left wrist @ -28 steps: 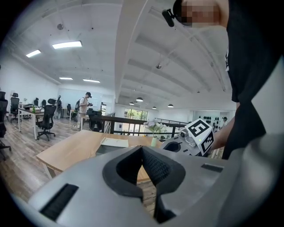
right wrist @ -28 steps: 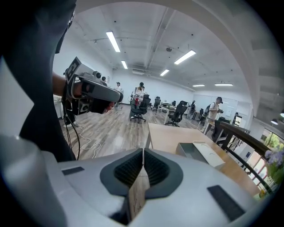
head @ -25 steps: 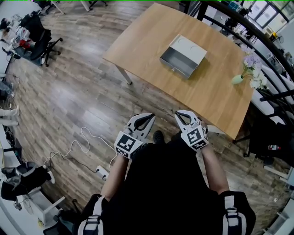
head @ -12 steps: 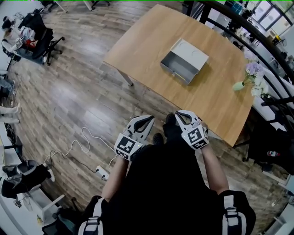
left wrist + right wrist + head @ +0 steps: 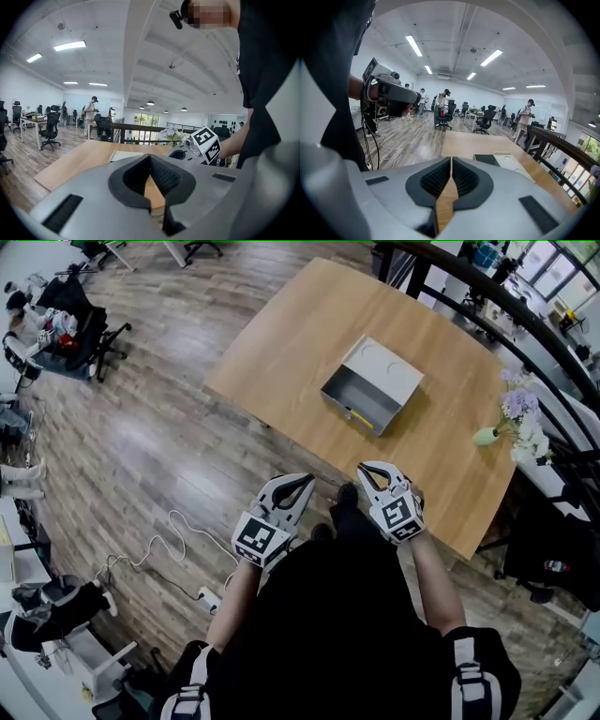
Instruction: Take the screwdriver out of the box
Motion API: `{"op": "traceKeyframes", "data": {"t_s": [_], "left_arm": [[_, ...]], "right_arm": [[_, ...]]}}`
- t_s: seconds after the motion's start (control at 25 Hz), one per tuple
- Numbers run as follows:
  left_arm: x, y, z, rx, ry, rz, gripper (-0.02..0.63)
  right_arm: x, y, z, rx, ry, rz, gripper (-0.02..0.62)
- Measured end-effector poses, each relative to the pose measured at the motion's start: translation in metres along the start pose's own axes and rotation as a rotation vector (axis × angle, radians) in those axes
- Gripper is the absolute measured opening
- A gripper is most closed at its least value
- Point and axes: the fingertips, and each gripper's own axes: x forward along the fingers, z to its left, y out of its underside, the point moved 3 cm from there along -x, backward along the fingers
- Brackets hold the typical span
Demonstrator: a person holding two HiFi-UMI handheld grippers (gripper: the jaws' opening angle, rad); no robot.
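The table with the open box lies closer to the person than a second ago. The left gripper and right gripper are held side by side before the body, pointing forward and slightly down, jaws pressed together on nothing. The screwdriver shows only as a yellow streak inside the box.
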Motion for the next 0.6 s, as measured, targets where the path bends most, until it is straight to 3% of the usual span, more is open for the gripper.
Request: {"op": "traceKeyframes", "data": {"t_s": [0.6], "left_arm": [[0.055,-0.024,0.018,-0.003,-0.078,0.008,0.021]], "right_arm": [[0.024,0.0,-0.067,-0.061,-0.084,-0.001,0.028]]}}
